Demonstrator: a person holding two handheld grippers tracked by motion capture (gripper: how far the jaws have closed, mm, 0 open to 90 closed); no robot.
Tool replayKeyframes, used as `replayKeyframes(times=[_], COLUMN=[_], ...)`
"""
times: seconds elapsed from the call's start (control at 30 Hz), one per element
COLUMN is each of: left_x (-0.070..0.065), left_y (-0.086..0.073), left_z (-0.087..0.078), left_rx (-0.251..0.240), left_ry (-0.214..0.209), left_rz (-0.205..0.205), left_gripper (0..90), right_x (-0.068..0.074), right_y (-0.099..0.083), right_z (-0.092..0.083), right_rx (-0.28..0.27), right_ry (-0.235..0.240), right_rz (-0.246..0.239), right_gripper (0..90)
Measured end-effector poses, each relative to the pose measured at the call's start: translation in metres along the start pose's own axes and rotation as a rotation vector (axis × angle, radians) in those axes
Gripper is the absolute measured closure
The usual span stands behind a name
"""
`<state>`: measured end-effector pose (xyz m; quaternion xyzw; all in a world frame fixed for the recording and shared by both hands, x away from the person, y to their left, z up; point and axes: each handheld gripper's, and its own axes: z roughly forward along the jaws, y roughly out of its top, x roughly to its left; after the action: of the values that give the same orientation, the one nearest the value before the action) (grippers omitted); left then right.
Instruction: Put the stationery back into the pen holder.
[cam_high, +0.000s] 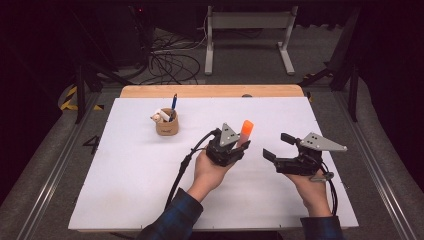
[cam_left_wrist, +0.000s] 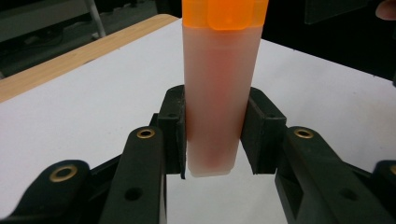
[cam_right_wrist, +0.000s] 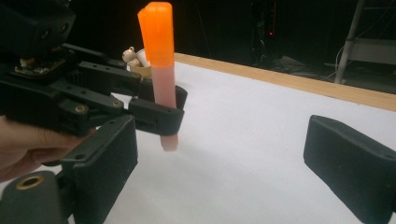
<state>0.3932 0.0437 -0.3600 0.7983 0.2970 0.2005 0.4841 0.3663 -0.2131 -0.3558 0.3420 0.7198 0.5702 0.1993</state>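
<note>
From the high view, the left claw (cam_high: 239, 146) grips an orange-capped marker (cam_high: 246, 129), which stands upright with its cap topmost; the lower body of the marker is hidden behind the claw. The right claw (cam_high: 280, 146) sits just to the right of the marker, apart from it, jaws spread wide with nothing between them. Beyond and to the left of the marker, well apart, stands a brown cup (cam_high: 167, 126) holding a blue pen and a small pale thing too small to make out. All of it lies over a white worktop (cam_high: 125, 175) with a wooden edge (cam_high: 210, 91) on the far side. Past that is grey floor, loose cables (cam_high: 170, 62) and a pale metal frame (cam_high: 248, 22) in a dark room.

In the left gripper view, the two pads press on either side of the marker's (cam_left_wrist: 215, 88) pale, see-through body, near its lower end; the bottom hangs clear above the worktop (cam_left_wrist: 84, 107). The orange cap is cut off by the top edge.

In the right gripper view, the right claw's (cam_right_wrist: 243, 154) own jaws stand far apart, empty. The marker (cam_right_wrist: 161, 70) is left of the gap and farther off, upright in the left claw (cam_right_wrist: 161, 105), with the cup partly hidden behind it. A hand (cam_right_wrist: 28, 144) shows at the left edge.
</note>
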Motion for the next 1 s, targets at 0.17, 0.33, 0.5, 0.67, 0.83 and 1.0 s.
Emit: replayKeyframes(times=[0.17,0.33,0.5,0.67,0.83,1.0], left_x=[0.011,0.022,0.031,0.042,0.054,0.066], left_y=[0.000,-0.001,-0.001,0.000,0.001,-0.001], left_z=[-0.007,-0.013,-0.020,-0.027,-0.034,-0.038], left_rx=[0.000,-0.005,-0.026,-0.036,-0.047,-0.044], left_ry=[0.033,0.057,0.081,0.111,0.148,0.185], left_rz=[0.002,-0.011,-0.034,-0.049,-0.057,-0.058], left_gripper=[64.8,64.8,64.8,64.8,64.8,64.7], right_x=[-0.001,-0.002,-0.002,-0.002,-0.002,-0.002], right_y=[0.000,0.000,0.000,0.000,0.000,0.000], right_z=[-0.001,-0.001,-0.001,-0.001,-0.001,-0.001], right_rx=[-0.001,-0.004,0.002,0.001,0.002,0.002], right_ry=[0.000,0.001,0.001,-0.002,-0.007,-0.007], right_rz=[0.005,0.004,0.002,0.000,0.002,0.000], right_gripper=[9.2,8.6,8.6,8.4,7.6,7.1])
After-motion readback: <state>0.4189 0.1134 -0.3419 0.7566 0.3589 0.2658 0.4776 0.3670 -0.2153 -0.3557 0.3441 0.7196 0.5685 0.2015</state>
